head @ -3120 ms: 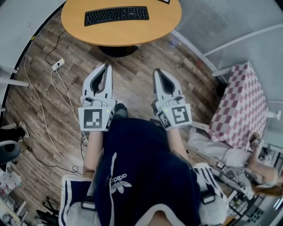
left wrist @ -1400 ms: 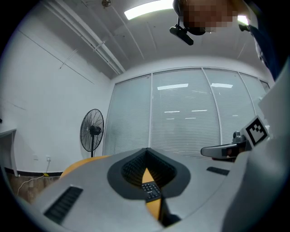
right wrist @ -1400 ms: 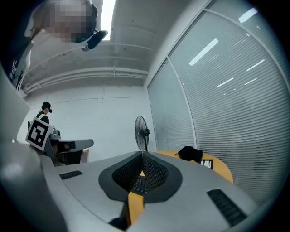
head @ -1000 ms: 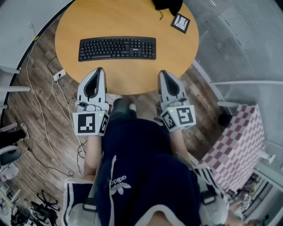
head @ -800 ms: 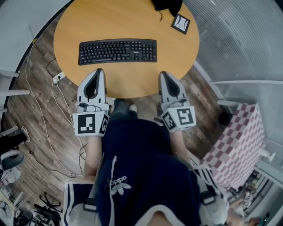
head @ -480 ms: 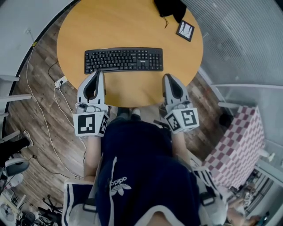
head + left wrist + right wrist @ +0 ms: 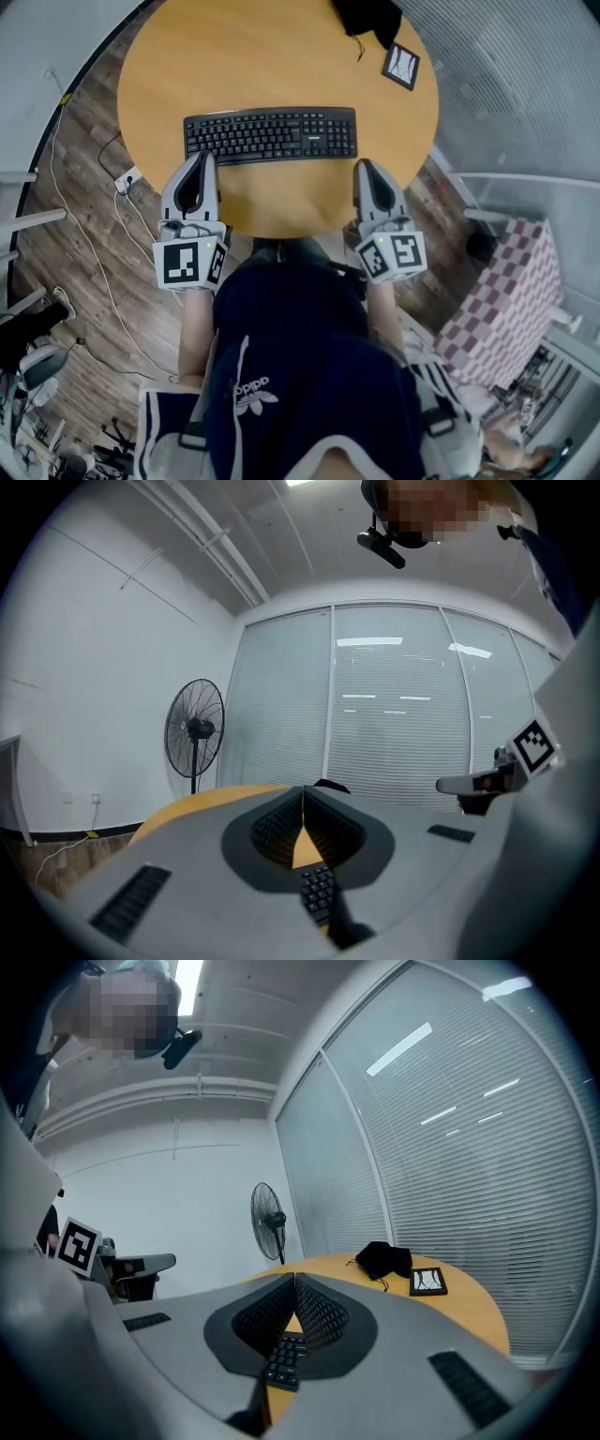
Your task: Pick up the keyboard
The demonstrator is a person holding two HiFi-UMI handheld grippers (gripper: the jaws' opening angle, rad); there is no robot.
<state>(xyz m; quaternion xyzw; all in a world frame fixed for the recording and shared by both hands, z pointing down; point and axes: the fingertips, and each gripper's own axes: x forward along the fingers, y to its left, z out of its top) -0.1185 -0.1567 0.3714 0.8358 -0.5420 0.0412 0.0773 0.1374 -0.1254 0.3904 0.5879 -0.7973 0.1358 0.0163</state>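
Advanced near keyboard edge: left hand-held gripper, right hand-held gripper (closed, empty).

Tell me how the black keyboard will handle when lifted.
The keyboard looks long, thin and rigid: likely stiff, but apt to tip if gripped at one end. Lying flat on the smooth table, it would probably slide when pushed.

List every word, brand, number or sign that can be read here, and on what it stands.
"adidas", white, upside down, with a trefoil logo: on the person's dark navy shirt.
Black plastic keyboard: key legends and small white mark too small to read.
Left gripper and right gripper: cubes bear square patterns, no letters.
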